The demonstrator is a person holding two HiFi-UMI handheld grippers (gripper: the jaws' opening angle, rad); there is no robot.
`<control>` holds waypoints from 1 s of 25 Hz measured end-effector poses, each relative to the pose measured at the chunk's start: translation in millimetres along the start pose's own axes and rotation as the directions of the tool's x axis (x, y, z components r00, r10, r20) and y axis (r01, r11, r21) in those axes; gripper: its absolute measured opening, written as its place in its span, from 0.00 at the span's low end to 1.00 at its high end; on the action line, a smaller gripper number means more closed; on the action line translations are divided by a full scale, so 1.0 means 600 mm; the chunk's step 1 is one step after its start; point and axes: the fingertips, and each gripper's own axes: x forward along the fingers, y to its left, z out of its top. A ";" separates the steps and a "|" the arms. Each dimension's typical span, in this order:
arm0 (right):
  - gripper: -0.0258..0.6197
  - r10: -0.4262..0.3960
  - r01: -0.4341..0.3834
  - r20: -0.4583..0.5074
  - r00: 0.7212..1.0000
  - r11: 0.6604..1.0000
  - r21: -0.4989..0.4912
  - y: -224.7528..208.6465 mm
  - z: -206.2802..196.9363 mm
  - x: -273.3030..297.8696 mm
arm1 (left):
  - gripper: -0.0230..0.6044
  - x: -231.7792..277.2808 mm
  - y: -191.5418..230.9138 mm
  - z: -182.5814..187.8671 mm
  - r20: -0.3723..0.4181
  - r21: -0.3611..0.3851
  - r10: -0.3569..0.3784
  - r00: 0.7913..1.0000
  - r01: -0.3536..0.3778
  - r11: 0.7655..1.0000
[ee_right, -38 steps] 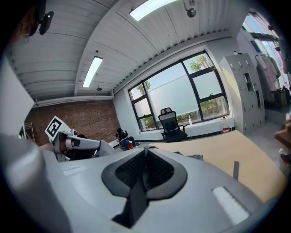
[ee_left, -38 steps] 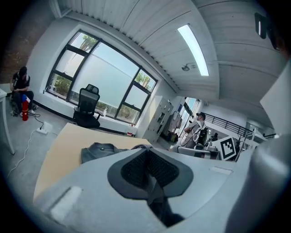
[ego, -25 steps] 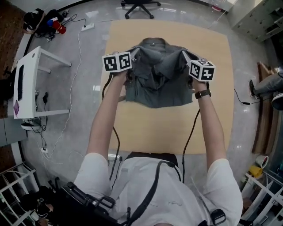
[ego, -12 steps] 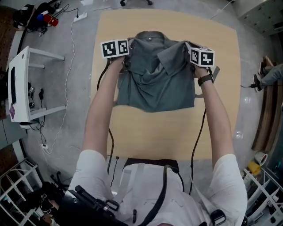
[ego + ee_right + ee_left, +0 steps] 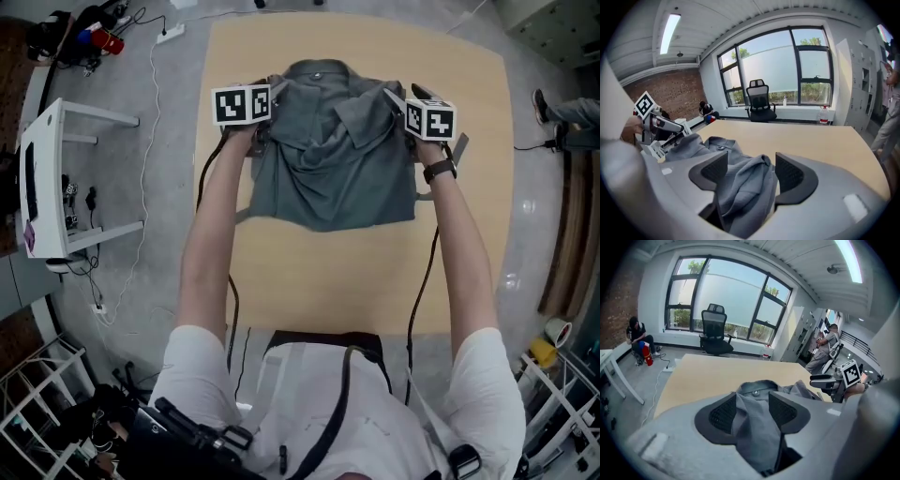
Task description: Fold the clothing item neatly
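**Operator:** Grey cloth in both tools. Am I gripping it or not?

**Coach:** No. Your left gripper and right gripper have both just been opening. Each pair of jaws now stands wide, and the shirt only lies loose between them, with nothing squeezing it. Letting go here, I judge, lets the fabric settle on the wood instead of hanging from your tools.

**Operator:** Where does it sit?

**Coach:** On the far half of the table, about midway between the left and right edges. The collar points toward the far edge and the hem toward the middle. Your tools are at the garment's two sides, up near the shoulders, so both sides come down level.

**Operator:** Neat enough?

**Coach:** Not yet, to my eye. The cloth is bunched and creased below the collar, and a flap is rucked up beside your right tool. You probably need to draw both tools clear without dragging the fabric along.
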 end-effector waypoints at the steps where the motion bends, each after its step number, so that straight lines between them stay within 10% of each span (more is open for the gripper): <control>1: 0.53 -0.004 0.003 0.022 1.000 1.000 0.008 0.004 0.004 -0.017 | 0.40 -0.015 0.002 -0.001 0.008 0.010 0.011 1.000 -0.011 1.000; 8: 0.40 0.007 -0.009 0.168 0.986 1.000 0.013 0.071 0.018 -0.171 | 0.39 -0.151 -0.038 -0.015 0.108 0.067 0.000 0.994 -0.007 0.998; 14: 0.05 -0.027 -0.002 0.318 0.948 0.996 0.089 0.175 -0.006 -0.334 | 0.34 -0.314 -0.130 -0.047 0.296 0.069 -0.091 0.951 0.074 0.995; 25: 0.05 0.136 -0.177 0.476 0.869 0.983 0.042 0.435 -0.092 -0.549 | 0.04 -0.565 -0.260 -0.167 0.479 0.153 -0.165 0.862 0.102 0.983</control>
